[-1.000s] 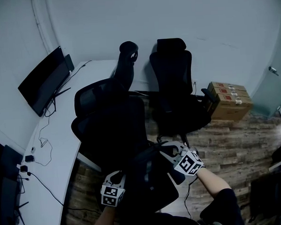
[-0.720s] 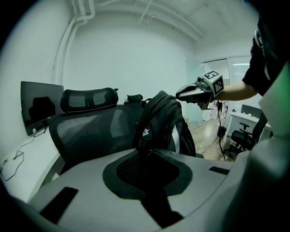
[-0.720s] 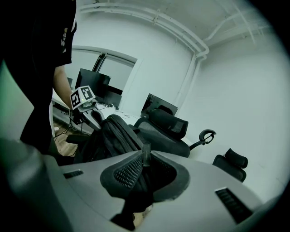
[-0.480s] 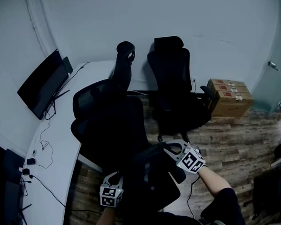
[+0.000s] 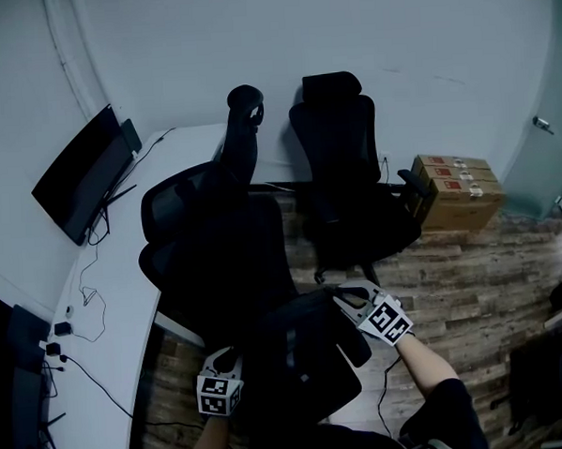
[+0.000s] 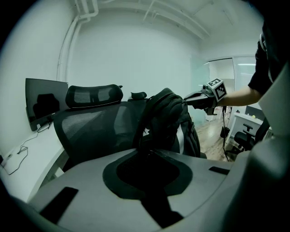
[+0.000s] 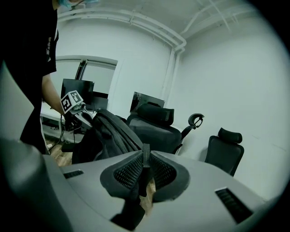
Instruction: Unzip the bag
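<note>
- The left gripper (image 6: 147, 156) has its jaws clamped on a fold of black fabric at the near side of the bag (image 6: 168, 118); nothing but that dark cloth shows between the pads.
- The right gripper (image 7: 145, 159) has its jaws pressed together on one thin black tab (image 7: 145, 153) that stands upright between the pads.
- There is one bag, black. In the head view the bag (image 5: 302, 359) lies low in the middle, between the two grippers, the left gripper (image 5: 233, 357) at its left edge and the right gripper (image 5: 335, 296) at its upper right. I cannot tell what it rests on.
- Each gripper carries one marker cube, and each shows in the other's view: the right gripper (image 6: 206, 97) past the top of the bag, the left gripper (image 7: 74, 108) beyond the bag (image 7: 108, 133).
- Two black chairs stand behind the bag: the near chair (image 5: 216, 246) just beyond it, its mesh back close behind the bag in the left gripper view, and the far chair (image 5: 342, 173) by the wall.
- One white table (image 5: 123, 265) curves along the left. It carries one monitor (image 5: 81, 173) and several thin cables (image 5: 89, 295).
- A stack of boxes (image 5: 458, 195) sits on the wood floor (image 5: 472, 275) to the right of the far chair; their number is unclear.
</note>
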`<state>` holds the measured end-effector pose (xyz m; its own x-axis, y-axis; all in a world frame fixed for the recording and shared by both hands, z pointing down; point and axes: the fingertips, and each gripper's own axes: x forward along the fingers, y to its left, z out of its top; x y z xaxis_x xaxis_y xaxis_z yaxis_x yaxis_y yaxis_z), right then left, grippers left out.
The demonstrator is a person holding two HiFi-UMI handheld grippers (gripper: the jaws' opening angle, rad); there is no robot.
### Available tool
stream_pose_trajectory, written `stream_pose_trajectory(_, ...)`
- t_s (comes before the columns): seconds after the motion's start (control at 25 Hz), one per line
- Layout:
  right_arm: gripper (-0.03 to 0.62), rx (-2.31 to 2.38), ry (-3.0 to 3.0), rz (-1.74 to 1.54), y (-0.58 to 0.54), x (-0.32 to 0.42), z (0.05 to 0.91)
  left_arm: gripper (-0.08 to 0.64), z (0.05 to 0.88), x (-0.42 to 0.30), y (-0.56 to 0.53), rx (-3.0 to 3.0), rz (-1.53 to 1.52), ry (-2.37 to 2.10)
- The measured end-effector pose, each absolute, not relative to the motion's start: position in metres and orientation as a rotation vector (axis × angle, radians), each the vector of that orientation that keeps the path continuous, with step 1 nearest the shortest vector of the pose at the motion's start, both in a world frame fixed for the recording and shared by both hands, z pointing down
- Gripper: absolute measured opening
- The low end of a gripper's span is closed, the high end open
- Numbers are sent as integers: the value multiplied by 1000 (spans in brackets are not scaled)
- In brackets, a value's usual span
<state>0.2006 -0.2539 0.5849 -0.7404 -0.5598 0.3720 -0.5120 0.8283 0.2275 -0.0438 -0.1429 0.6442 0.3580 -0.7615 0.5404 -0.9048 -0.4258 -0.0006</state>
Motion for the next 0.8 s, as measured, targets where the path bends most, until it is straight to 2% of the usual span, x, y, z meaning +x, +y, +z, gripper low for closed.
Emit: stream_pose_trajectory(0.8,75,972,-2696,236,-269,222,618,63,649,-44,-154,2301,678,-1485)
